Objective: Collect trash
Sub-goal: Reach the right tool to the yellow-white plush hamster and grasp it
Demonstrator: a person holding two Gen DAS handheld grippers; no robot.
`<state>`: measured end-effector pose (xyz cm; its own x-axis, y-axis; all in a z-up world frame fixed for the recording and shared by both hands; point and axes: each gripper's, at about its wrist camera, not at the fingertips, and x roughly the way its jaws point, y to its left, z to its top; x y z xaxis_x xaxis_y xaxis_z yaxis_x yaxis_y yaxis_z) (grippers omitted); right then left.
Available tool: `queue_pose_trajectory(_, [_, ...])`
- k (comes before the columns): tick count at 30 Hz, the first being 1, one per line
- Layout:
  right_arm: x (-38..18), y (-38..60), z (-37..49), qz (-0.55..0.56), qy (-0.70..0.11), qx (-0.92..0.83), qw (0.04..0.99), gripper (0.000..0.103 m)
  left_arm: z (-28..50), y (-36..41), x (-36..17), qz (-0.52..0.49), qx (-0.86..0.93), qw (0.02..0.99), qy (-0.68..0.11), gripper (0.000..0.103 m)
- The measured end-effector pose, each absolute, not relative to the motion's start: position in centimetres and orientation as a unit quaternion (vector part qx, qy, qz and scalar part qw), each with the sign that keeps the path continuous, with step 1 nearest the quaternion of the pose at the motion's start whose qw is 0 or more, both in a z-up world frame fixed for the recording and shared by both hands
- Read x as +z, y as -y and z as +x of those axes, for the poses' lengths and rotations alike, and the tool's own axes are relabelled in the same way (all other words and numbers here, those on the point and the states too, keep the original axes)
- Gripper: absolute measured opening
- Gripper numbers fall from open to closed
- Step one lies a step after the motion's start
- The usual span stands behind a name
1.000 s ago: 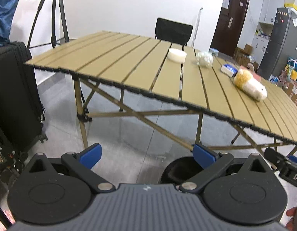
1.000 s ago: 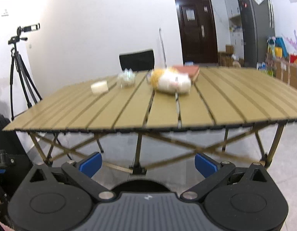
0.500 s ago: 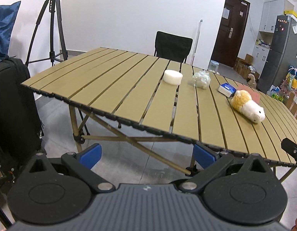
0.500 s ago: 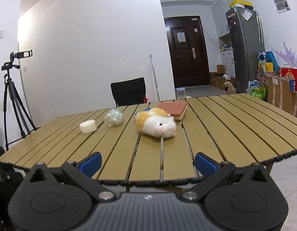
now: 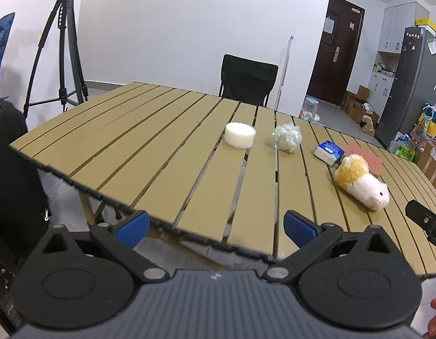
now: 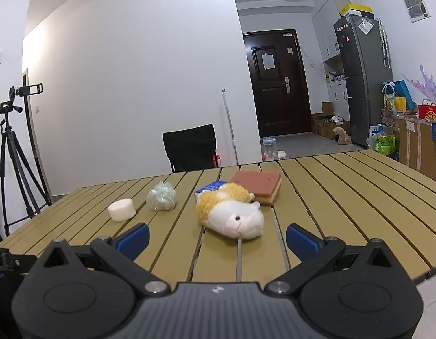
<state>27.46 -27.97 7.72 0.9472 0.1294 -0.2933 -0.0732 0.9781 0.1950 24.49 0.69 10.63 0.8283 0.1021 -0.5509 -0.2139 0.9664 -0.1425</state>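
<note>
Trash candidates lie ahead of both claws on the slatted table (image 5: 139,152). Going left to right from the left gripper (image 5: 215,227), whose jaws stand wide with nothing between them: a white foam puck (image 5: 240,135) just left of its line, a crumpled clear wrapper (image 5: 285,137) ahead and slightly right, a blue tissue pack (image 5: 328,152) farther right, then a plush hamster (image 5: 360,185).

The right gripper (image 6: 216,238), also wide and empty, faces the hamster (image 6: 232,212), with the wrapper (image 6: 161,196) ahead to its left and a sponge (image 6: 259,185) beyond.

The wrapper is probably the target. Approach low, centre the fingers on its bulk, close gently, since light film may slide on the slats. No bin shows in either view.
</note>
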Motion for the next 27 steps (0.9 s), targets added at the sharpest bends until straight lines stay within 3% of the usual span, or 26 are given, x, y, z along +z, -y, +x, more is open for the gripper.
queue_pose_trajectory(16, [8.0,27.3,37.0,0.085,-0.172,0.049,0.98,0.103,33.1,0.3,10.1,-0.091,0.074,0.947,-0.298,0.103])
queue_pose_trajectory(27, [6.9,26.0,44.1,0.083,-0.256,0.057,0.961,0.103,37.2,-0.5,9.7,-0.08,0.086,0.944,-0.308,0.103])
